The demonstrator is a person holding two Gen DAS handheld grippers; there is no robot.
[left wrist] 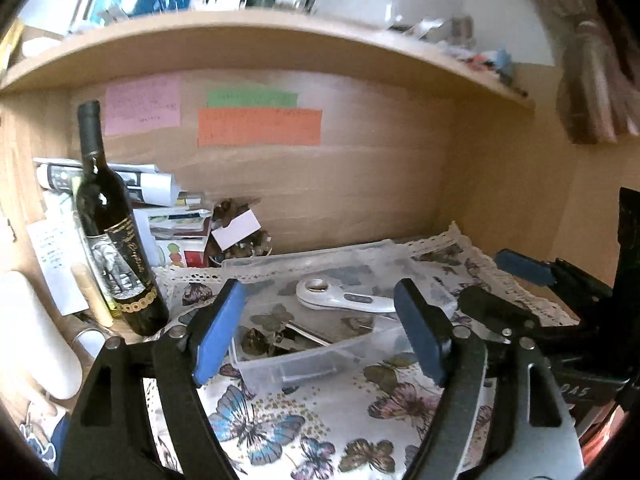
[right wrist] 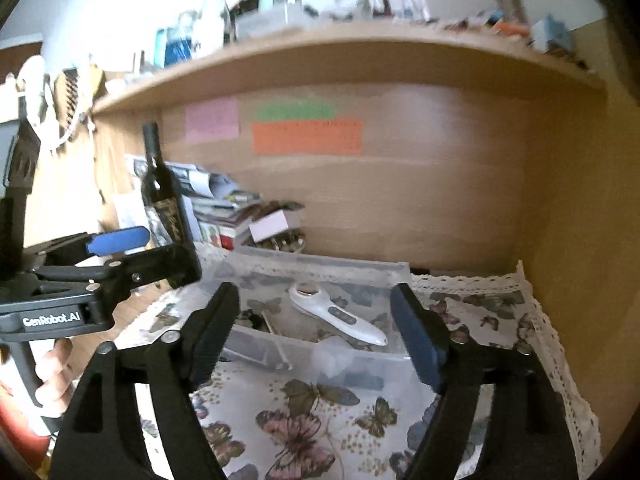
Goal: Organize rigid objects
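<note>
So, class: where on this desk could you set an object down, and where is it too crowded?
Free: the butterfly cloth in front of the clear plastic bin, and its strip right of the bin, up to the side panel. Crowded: the left corner, with the wine bottle and stacked papers.

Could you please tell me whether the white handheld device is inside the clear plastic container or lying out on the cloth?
Inside. The white handheld device lies within the walls of the clear plastic container, above its floor.

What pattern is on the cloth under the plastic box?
Butterflies, in blue, pink and brown on a white cloth with a lace edge; clearest in the left wrist view.
</note>
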